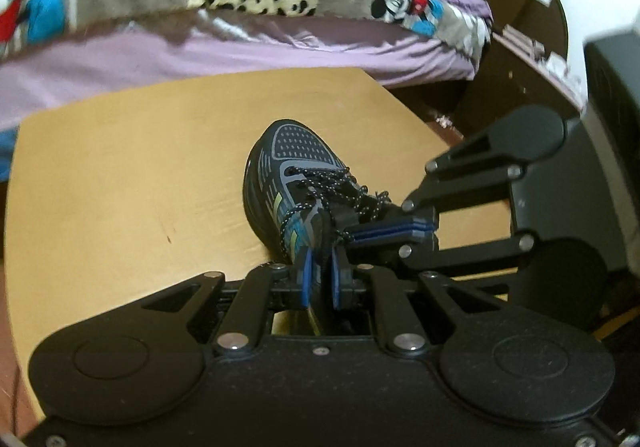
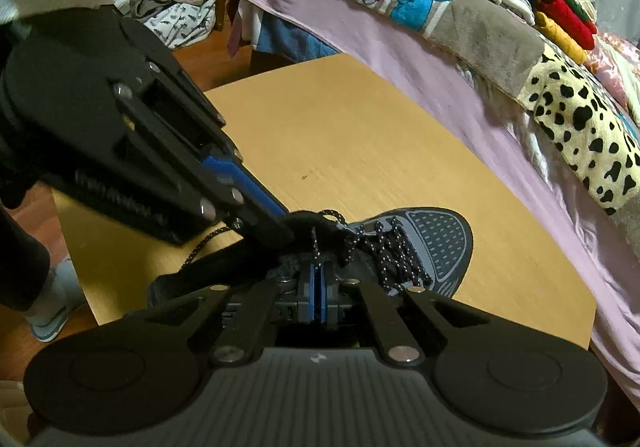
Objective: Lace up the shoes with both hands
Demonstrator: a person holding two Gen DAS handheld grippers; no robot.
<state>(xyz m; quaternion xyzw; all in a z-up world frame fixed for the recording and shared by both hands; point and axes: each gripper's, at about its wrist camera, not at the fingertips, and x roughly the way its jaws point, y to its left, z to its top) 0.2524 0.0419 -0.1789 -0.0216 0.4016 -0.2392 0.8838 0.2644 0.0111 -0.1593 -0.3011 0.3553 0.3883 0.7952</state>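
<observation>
- The left gripper (image 1: 320, 275) is angling down toward the heel end of the shoe (image 1: 294, 171), its blue pads (image 1: 306, 279) standing a narrow gap apart around a dark flap of the shoe's collar; whether they are actually pinching it, I cannot tell.
- The right gripper (image 2: 316, 287) is also pointing downward, its blue pads pressed together on a strand of the lace (image 2: 316, 251) over the shoe's opening.
- In the right wrist view the left gripper is reaching in from the left, its tip meeting the shoe's padded black collar (image 2: 308, 221).
- The shoe is lying on the tabletop (image 1: 120, 175), toe pointing away toward the bed (image 1: 280, 47), tilted a little onto its side.
- The shoe is showing a dark, perforated mesh toe, grey overlays and blue-green side stripes; the lace is a round black cord flecked with white.
- The tabletop is smooth, pale wood with rounded corners.
- The bed is carrying a lilac sheet and a patchwork blanket (image 2: 568, 119) with spotted, plush panels.
</observation>
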